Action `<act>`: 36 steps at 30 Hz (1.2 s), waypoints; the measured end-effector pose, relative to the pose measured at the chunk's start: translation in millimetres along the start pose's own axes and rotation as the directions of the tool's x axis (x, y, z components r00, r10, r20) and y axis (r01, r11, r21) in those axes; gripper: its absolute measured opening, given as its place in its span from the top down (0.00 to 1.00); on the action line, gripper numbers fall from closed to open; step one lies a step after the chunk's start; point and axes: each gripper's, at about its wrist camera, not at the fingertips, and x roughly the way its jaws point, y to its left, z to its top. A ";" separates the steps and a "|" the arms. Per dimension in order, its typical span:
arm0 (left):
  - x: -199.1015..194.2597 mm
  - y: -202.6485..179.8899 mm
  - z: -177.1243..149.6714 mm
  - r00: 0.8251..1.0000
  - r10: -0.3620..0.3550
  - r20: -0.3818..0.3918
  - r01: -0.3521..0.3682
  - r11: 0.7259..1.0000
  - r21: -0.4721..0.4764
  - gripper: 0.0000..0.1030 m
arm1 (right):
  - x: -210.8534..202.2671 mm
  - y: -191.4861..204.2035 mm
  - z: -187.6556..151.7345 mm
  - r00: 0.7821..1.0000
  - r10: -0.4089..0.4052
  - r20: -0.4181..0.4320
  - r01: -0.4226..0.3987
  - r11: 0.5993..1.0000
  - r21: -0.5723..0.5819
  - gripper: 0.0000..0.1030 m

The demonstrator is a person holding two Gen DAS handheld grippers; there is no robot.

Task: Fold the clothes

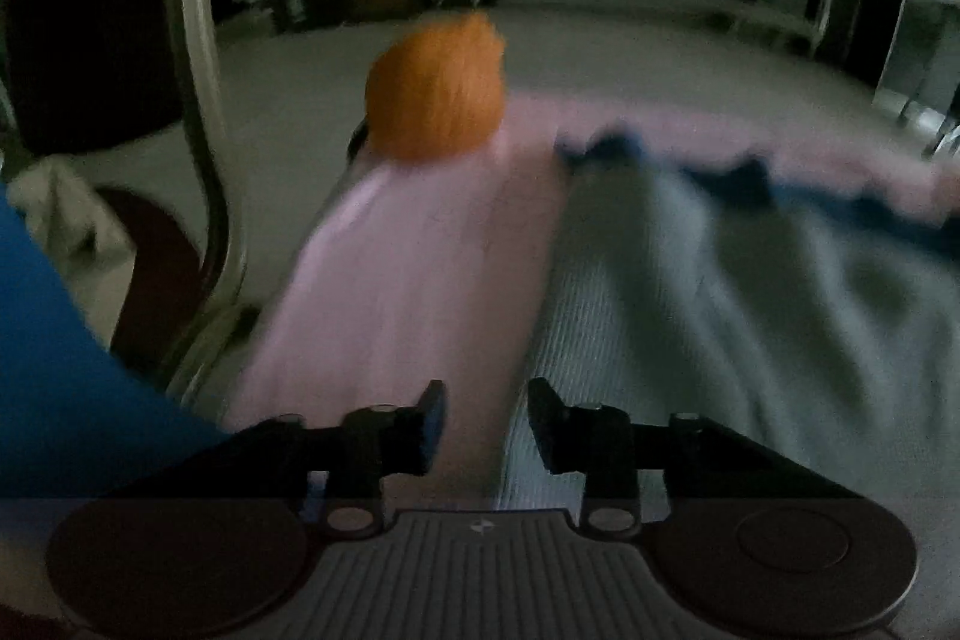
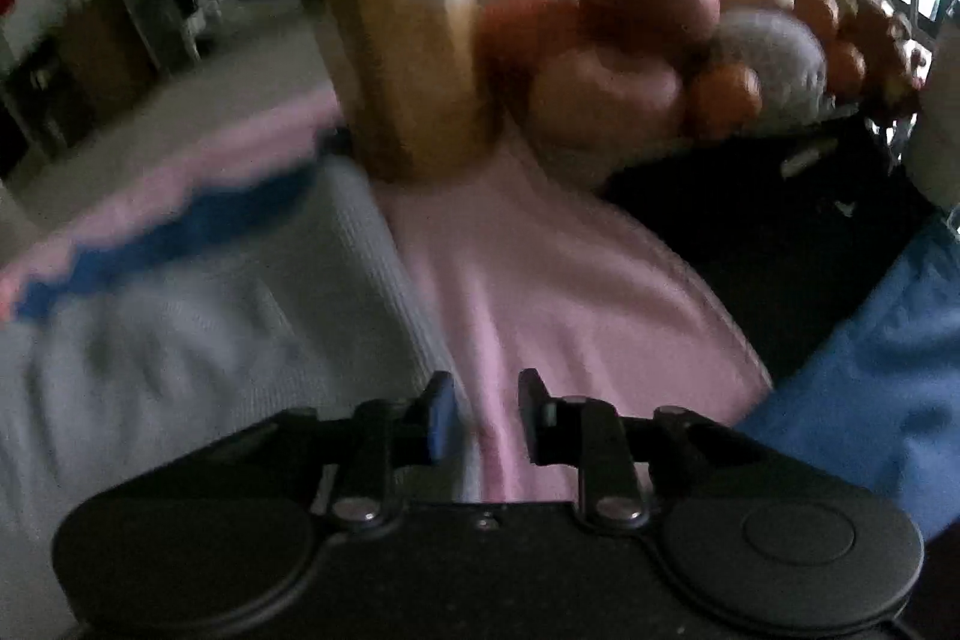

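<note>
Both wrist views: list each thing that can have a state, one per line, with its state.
left tool: open, over the near edge of the garment and cloth, gripping nothing.
right tool: open, nothing visibly between its fingers.
white garment: spread out, rumpled, blue trim at its far edge, unfolded.
pink cloth: lying flat under the garment.
orange pumpkin: resting at the cloth's far end.
fruit pile: heaped, blurred.

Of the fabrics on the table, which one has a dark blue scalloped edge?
The pale grey ribbed garment: dark blue trim runs along its far edge. The pink cloth beneath it is plain.
</note>
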 end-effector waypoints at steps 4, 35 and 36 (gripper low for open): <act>26.1 5.1 45.8 0.998 -0.060 -0.028 0.058 0.997 -0.047 0.51 | -2.1 -2.5 27.0 0.986 0.150 0.077 -0.159 0.980 0.124 0.69; 69.9 -57.5 34.2 0.990 -0.106 0.095 0.083 0.971 0.223 0.81 | 18.9 39.1 26.7 0.976 0.199 0.086 -0.195 0.979 -0.051 0.80; 72.2 -64.4 30.8 0.984 -0.160 0.077 0.138 0.963 0.230 0.81 | 24.7 38.0 22.3 0.954 0.299 0.025 -0.299 0.954 0.000 0.81</act>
